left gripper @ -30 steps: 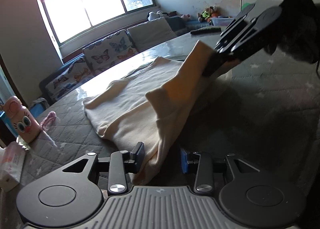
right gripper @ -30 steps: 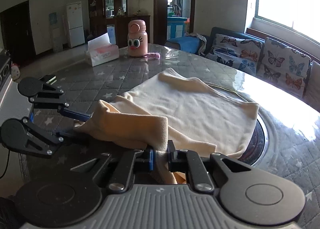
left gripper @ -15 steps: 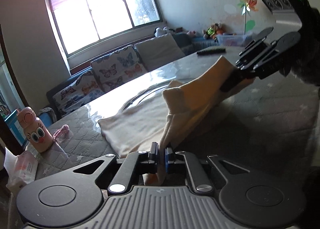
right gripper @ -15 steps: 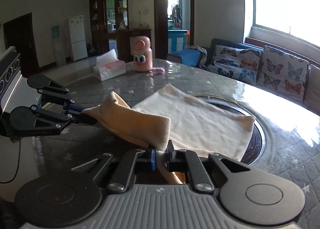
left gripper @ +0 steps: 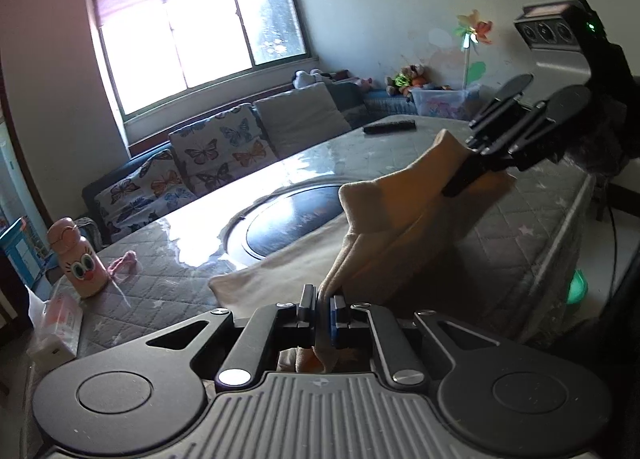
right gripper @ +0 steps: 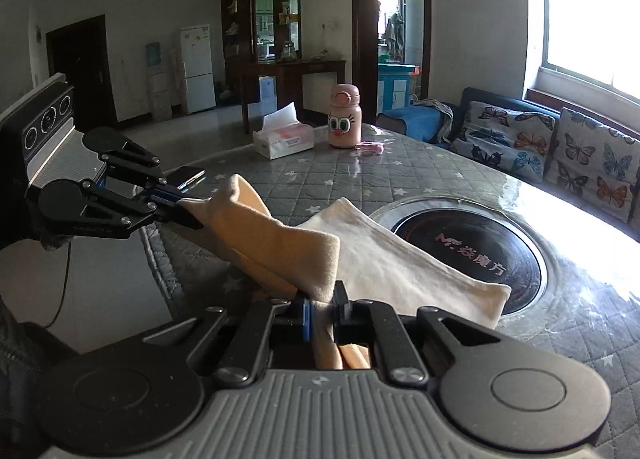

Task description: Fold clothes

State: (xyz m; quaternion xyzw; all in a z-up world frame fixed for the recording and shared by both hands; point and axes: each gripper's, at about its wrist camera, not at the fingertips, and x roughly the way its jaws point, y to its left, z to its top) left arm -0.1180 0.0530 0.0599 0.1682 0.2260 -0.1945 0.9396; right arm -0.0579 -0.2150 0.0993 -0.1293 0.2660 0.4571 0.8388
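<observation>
— Since a second ago, both tools have lifted the cream garment higher and drawn it toward the table's near edge, so the round black inset in the table now shows bare.

— And the grips?

— Left tool is clamped on one corner of the garment; right tool is pinched shut on the other. The held edge hangs taut between them above the table — the rest trails flat on the quilted cover, touching the inset's rim.

— Anything else?

— Pink bottle beside a tissue box, far side. A remote lies well apart.
</observation>
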